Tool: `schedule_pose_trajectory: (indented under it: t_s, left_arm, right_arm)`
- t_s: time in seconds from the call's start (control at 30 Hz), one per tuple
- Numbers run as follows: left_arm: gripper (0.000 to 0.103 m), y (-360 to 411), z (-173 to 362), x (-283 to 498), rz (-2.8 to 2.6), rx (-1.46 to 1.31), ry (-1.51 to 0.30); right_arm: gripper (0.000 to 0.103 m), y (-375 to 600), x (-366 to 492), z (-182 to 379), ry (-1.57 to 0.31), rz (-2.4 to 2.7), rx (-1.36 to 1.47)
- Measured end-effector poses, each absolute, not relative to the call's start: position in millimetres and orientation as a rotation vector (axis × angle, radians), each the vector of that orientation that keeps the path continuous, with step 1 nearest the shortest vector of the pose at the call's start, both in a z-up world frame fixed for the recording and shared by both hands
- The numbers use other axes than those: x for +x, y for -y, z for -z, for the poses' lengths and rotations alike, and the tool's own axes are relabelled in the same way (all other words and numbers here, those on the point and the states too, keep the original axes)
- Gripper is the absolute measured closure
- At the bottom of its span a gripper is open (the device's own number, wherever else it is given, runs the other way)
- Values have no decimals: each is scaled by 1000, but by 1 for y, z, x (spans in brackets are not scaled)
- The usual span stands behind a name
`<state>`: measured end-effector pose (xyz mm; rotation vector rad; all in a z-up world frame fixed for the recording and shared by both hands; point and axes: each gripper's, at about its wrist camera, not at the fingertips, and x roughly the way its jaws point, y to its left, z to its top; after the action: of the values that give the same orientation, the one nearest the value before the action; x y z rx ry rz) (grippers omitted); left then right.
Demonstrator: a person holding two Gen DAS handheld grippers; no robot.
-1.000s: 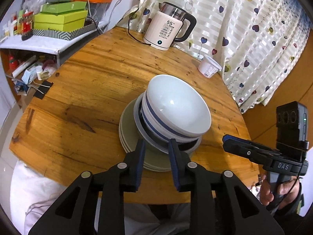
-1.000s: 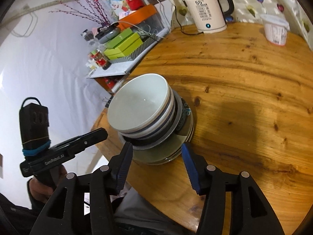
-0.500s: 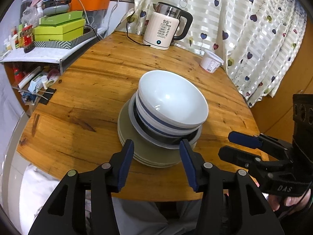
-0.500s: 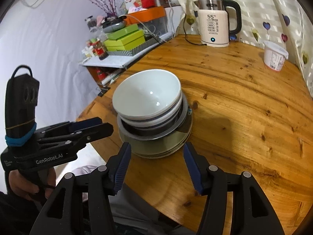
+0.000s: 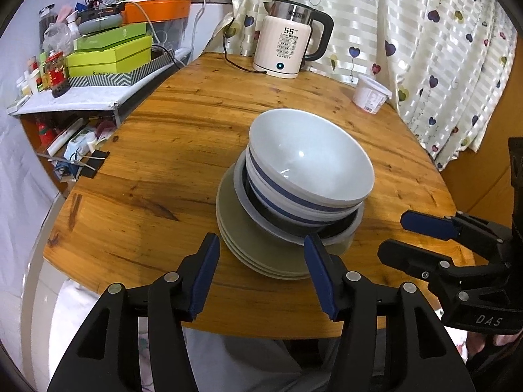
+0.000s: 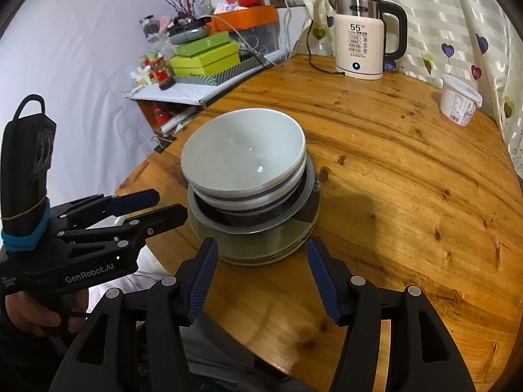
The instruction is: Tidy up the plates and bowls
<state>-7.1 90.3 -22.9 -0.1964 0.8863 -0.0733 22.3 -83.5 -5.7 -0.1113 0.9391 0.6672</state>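
Both jaws just widened, empty, near stacked bowls (image 5: 307, 176); holding hand (image 6: 36, 313) only in right view.

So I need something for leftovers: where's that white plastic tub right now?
The white plastic tub stands at the table's far right edge by the heart curtain, right of the kettle, beyond the stacked bowls.

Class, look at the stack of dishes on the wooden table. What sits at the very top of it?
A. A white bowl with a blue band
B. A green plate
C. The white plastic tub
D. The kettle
A: the white bowl with a blue band crowns the stack, with the green plates at the bottom.
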Motion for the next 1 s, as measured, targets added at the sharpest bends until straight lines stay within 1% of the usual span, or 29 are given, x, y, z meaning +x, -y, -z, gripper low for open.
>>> schedule_pose_trajectory:
  t_s: [0.73,1.0]
  left_arm:
    - [48,-89,36,-3,42,-192,-939]
    - [48,-86,35,-2,34,-178,-934]
  right_arm:
    - [41,72,28,13,-941,-658,-158]
    - [38,72,29,16,-943,-660,-159]
